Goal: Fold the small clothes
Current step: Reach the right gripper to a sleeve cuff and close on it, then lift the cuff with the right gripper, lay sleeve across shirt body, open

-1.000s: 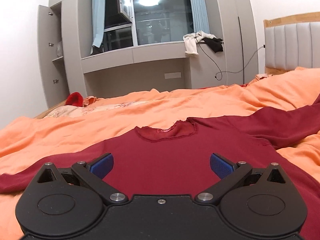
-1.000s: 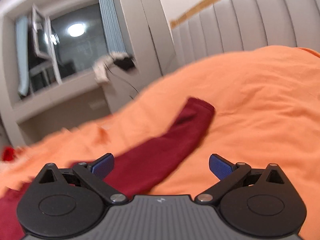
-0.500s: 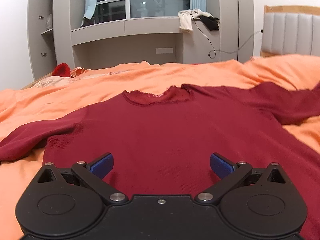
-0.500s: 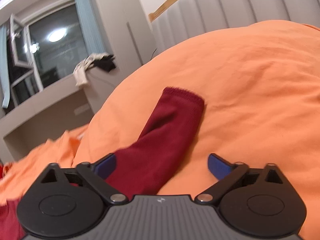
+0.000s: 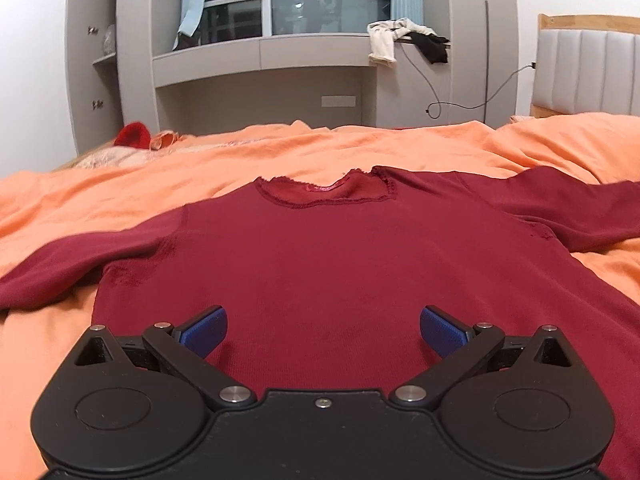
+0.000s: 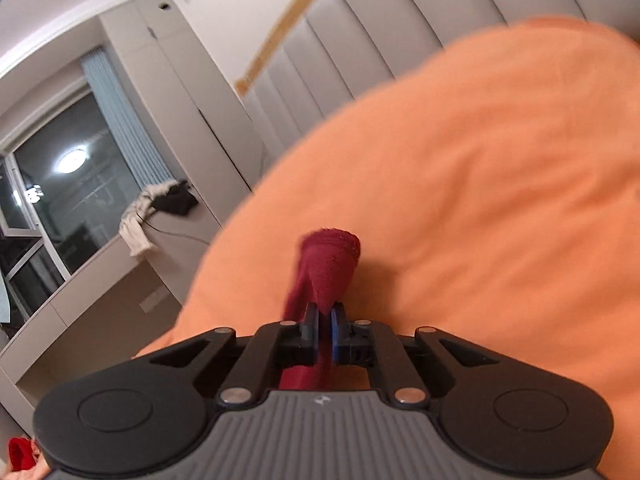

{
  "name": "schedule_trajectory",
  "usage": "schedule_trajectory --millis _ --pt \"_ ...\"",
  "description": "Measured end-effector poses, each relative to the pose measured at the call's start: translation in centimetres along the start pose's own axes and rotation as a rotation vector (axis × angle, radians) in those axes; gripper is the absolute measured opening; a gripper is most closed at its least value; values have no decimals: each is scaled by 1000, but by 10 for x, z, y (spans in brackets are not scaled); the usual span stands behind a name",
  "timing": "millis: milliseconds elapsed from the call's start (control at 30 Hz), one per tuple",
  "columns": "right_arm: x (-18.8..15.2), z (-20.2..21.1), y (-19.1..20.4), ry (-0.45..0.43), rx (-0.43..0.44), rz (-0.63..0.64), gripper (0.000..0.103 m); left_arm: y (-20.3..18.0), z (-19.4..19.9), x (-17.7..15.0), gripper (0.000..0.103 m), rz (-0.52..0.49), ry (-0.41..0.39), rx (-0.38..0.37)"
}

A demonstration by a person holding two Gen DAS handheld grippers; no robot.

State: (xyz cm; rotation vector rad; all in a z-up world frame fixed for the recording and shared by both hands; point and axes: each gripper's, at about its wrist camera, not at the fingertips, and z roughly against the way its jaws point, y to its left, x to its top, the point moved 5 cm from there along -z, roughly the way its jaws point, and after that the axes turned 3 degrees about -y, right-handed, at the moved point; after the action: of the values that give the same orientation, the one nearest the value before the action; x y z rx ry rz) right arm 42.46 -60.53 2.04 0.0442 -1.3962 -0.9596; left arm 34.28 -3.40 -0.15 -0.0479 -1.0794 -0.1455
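A dark red long-sleeved shirt (image 5: 320, 256) lies flat on the orange bedding, collar away from me, sleeves spread to both sides. My left gripper (image 5: 323, 326) is open and empty, low over the shirt's lower body. My right gripper (image 6: 325, 320) is shut on the shirt's right sleeve (image 6: 328, 268) near its cuff, and the cuff sticks up beyond the blue pads (image 6: 338, 330) above the orange duvet.
Orange duvet (image 5: 360, 148) covers the bed and bulges high on the right (image 6: 480, 200). A padded grey headboard (image 6: 360, 40) stands behind it. A grey window desk unit (image 5: 260, 80) with clothes on the sill is at the far side. A red item (image 5: 132, 136) lies far left.
My right gripper has closed on the sleeve near the cuff and lifted it. My left gripper has settled lower over the shirt's body, still open.
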Motion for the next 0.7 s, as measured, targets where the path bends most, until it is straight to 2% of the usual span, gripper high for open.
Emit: schedule_trajectory --millis 100,267,367,467,567,600,633,700 --pt "5 4 2 -12 -13 12 7 2 0 0 103 17 4 8" --pt "-6 -9 -18 72 -100 -62 7 2 -2 0 102 18 7 16" --pt "-2 -9 -23 85 -87 -108 7 2 -2 0 103 21 6 16" --pt "0 -9 -16 86 -66 -73 7 1 -3 -1 102 20 9 15" --pt "-8 -12 -17 117 -66 -79 18 0 -3 -1 103 10 9 17" --pt "-11 -16 -20 127 -75 -83 32 0 -3 -1 103 7 9 18" --pt "-13 -17 -22 134 -80 -86 39 -1 -3 -1 102 5 10 18" --pt "-14 -24 -25 129 -73 -104 39 -1 -4 -1 102 4 10 19"
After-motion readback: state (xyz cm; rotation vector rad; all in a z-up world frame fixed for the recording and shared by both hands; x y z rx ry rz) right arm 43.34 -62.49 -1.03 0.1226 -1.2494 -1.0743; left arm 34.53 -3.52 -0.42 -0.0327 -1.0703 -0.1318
